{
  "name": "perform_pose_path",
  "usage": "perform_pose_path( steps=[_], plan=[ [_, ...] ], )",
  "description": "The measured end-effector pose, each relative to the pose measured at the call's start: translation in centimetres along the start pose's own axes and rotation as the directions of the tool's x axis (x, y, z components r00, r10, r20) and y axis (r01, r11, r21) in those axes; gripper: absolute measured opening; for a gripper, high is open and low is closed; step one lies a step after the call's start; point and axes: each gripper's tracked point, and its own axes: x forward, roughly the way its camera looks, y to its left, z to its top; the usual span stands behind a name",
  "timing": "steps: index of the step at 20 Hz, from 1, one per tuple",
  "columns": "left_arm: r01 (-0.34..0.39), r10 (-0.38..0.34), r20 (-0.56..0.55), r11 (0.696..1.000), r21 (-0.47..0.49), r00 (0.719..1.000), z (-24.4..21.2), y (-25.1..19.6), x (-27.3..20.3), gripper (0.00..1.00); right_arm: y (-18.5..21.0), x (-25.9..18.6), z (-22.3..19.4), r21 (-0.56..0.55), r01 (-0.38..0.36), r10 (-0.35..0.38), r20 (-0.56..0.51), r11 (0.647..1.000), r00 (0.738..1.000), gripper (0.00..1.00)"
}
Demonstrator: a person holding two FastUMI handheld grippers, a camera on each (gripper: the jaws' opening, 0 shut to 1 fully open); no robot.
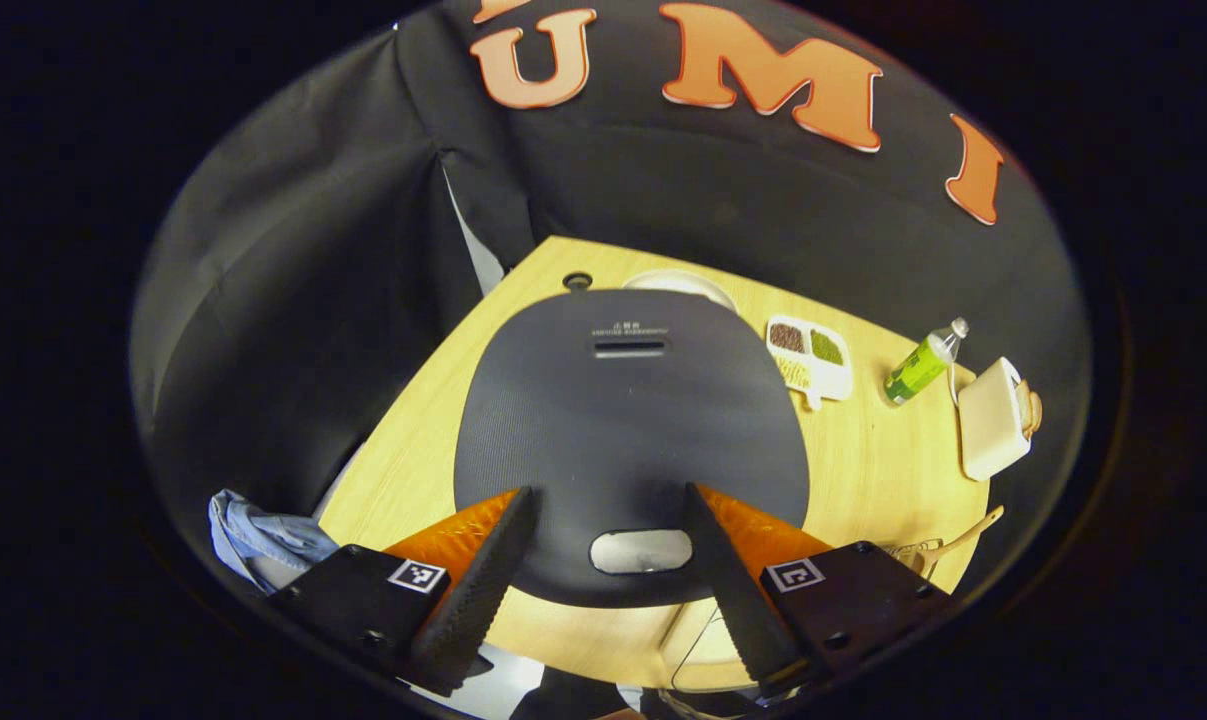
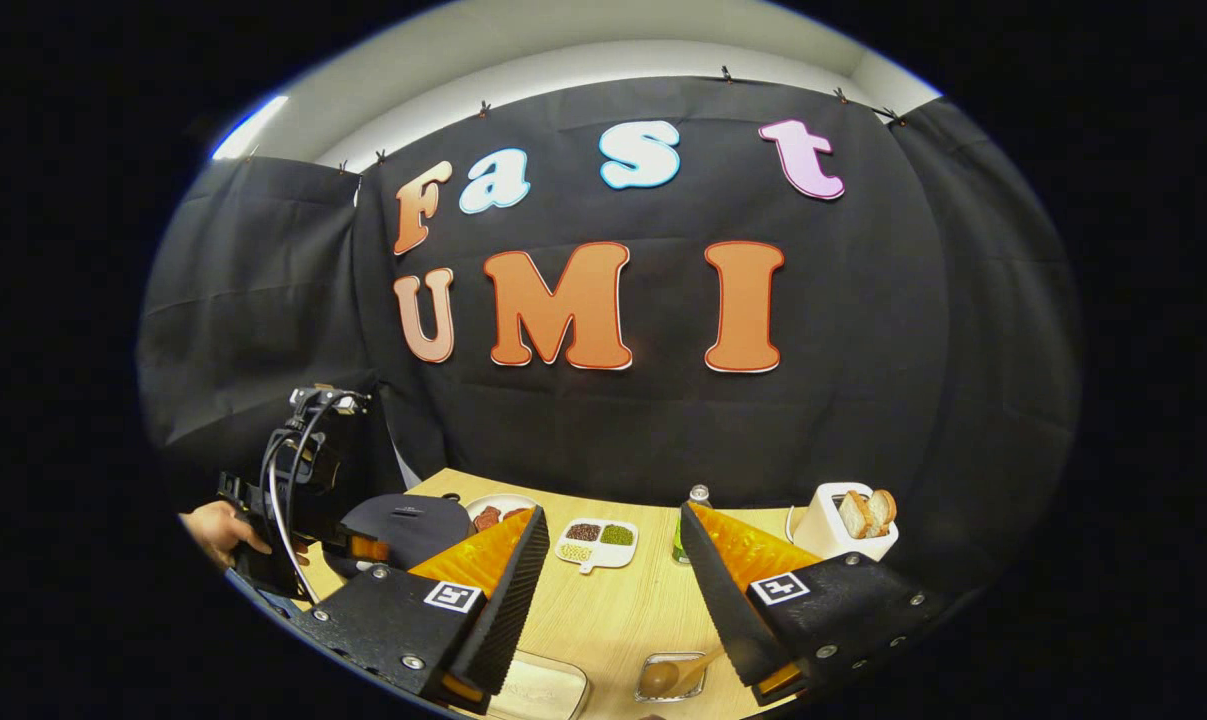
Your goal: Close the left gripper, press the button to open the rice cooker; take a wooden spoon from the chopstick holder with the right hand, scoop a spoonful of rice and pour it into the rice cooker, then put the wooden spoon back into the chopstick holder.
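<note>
Rice cooker sits on the wooden table, lid down; we see a dark matte textured lid with a slot-like vent near its far edge and a pale oval button at its near edge. Left gripper hangs over the cooker's near edge, fingers spread wide, one on each side of the button, neither touching it as far as we can tell.

In the right gripper view the cooker is partly blocked by the left gripper and the hand holding it. Right gripper is spread open with nothing between its fingers, well to the right of the cooker, above the table.

Containers: right of the cooker a white divided dish holds dark brown, green and pale grains in separate sections. Behind the cooker we see a white plate with reddish-brown food, mostly hidden. Farther right of the cooker stand a green bottle and a white toaster with bread slices sticking out. Right of the cooker at the near table edge, a small clear holder holds a wooden spoon, cut off low in the picture. A pale box beside it is cut off; contents unclear.

Blue cloth lies left of the cooker, off the table.
</note>
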Motion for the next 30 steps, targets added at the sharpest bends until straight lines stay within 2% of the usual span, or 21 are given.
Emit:
perform_pose_path(
  steps=[3,6,11,14,17,22,30],
  plan=[
    [0.040,-0.042,0.119,0.999,0.020,0.992,1.9,-0.6,-2.5,1.00,1.0,-0.1,0.0,0.001,-0.026,0.026,-0.008,1.000,1.000,0.83],
    [0.096,-0.100,0.246,0.995,0.028,0.964,4.5,-1.3,-5.7,0.98,1.6,-0.2,1.2,-0.006,-0.040,0.040,0.017,0.999,0.999,0.83],
    [0.116,-0.141,0.472,0.990,0.081,0.870,8.6,-1.5,-11.8,0.99,2.3,-0.8,3.5,-0.016,-0.044,0.045,0.075,0.999,0.996,0.83],
    [0.111,-0.151,0.549,0.988,0.107,0.822,9.5,-1.4,-14.6,0.97,2.3,-1.2,4.7,-0.037,-0.029,0.033,0.115,0.999,0.993,0.83],
    [0.120,-0.166,0.619,0.986,0.116,0.768,10.0,-1.3,-17.0,1.00,2.5,-1.4,5.3,-0.044,-0.023,0.029,0.137,0.999,0.990,0.83],
    [0.115,-0.174,0.727,0.985,0.130,0.665,10.8,-0.6,-20.3,1.00,2.8,-1.5,6.1,-0.027,-0.017,0.022,0.170,0.999,0.985,0.83],
    [0.129,-0.197,0.798,0.980,0.150,0.569,10.2,-0.4,-23.8,1.00,3.2,-2.2,7.2,-0.040,-0.014,0.023,0.228,0.999,0.973,0.82]
  ],
)
